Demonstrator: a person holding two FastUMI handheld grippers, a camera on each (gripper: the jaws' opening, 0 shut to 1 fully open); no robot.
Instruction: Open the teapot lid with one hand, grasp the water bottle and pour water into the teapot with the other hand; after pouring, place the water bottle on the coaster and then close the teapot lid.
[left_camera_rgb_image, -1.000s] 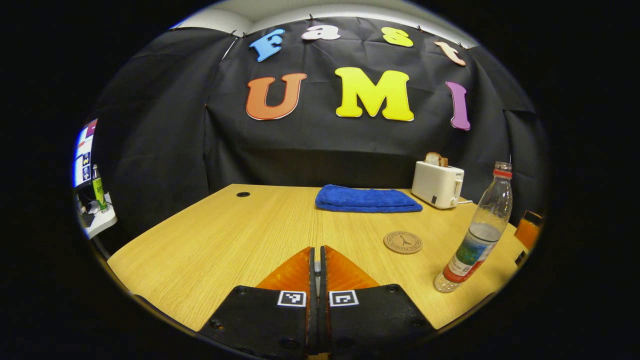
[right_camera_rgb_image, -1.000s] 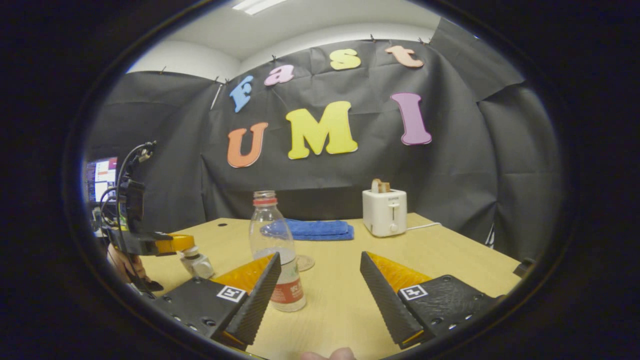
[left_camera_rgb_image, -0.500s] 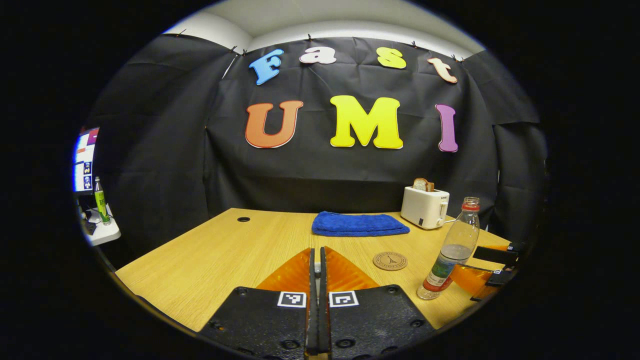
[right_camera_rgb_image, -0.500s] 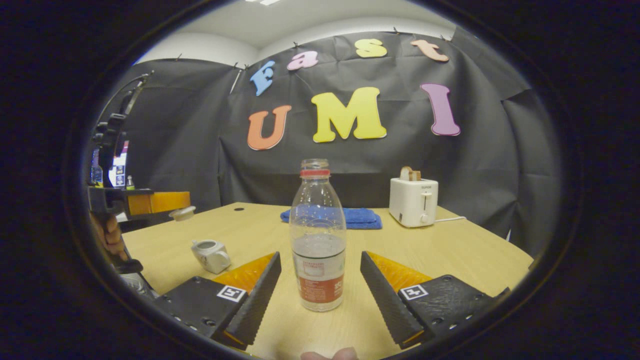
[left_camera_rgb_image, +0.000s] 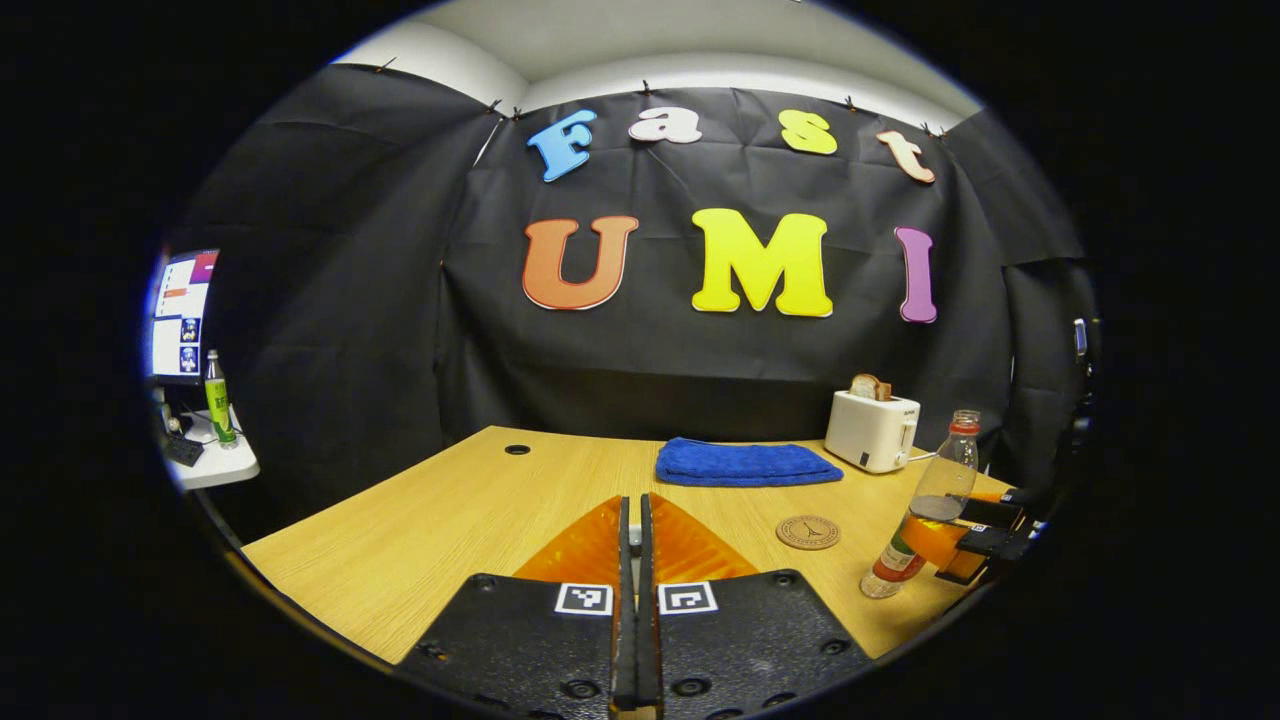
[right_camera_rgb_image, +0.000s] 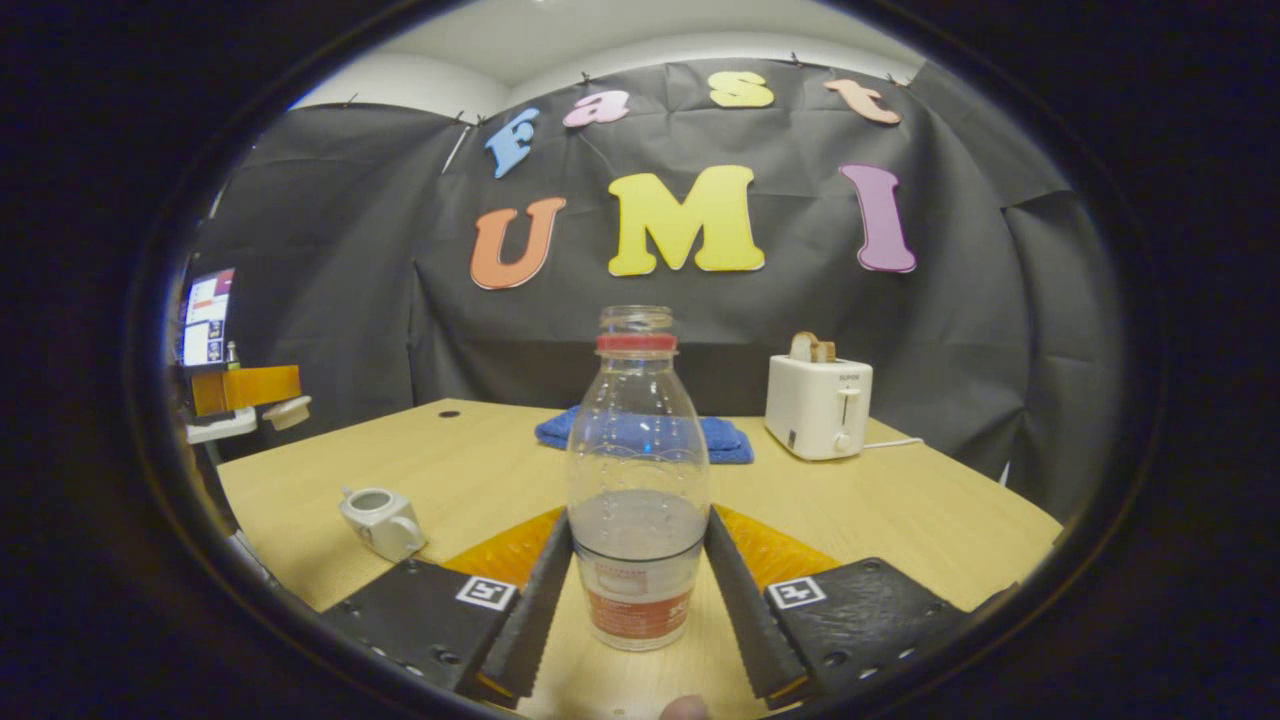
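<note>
The clear water bottle (right_camera_rgb_image: 637, 470), uncapped with a red neck ring and part full, stands on the table. My right gripper (right_camera_rgb_image: 638, 520) is shut on its lower body, a finger pressing each side. In the left gripper view the same bottle (left_camera_rgb_image: 925, 515) and right gripper (left_camera_rgb_image: 975, 530) appear at the far right. The white teapot (right_camera_rgb_image: 380, 518) sits open on the table's left part. My left gripper (left_camera_rgb_image: 632, 500) is shut; in the right gripper view that left gripper (right_camera_rgb_image: 245, 388) holds the teapot lid (right_camera_rgb_image: 288, 412) in the air, above and left of the pot. A round coaster (left_camera_rgb_image: 808, 532) lies just left of the bottle.
A folded blue towel (left_camera_rgb_image: 745, 462) and a white toaster (left_camera_rgb_image: 872, 430) with a slice of bread stand along the table's (left_camera_rgb_image: 450, 510) far side. A side shelf (left_camera_rgb_image: 205, 462) with a green bottle and a screen is off the table's left edge.
My right gripper has moved up to the bottle and shut on it. My left gripper has carried the lid up and away from the teapot.
</note>
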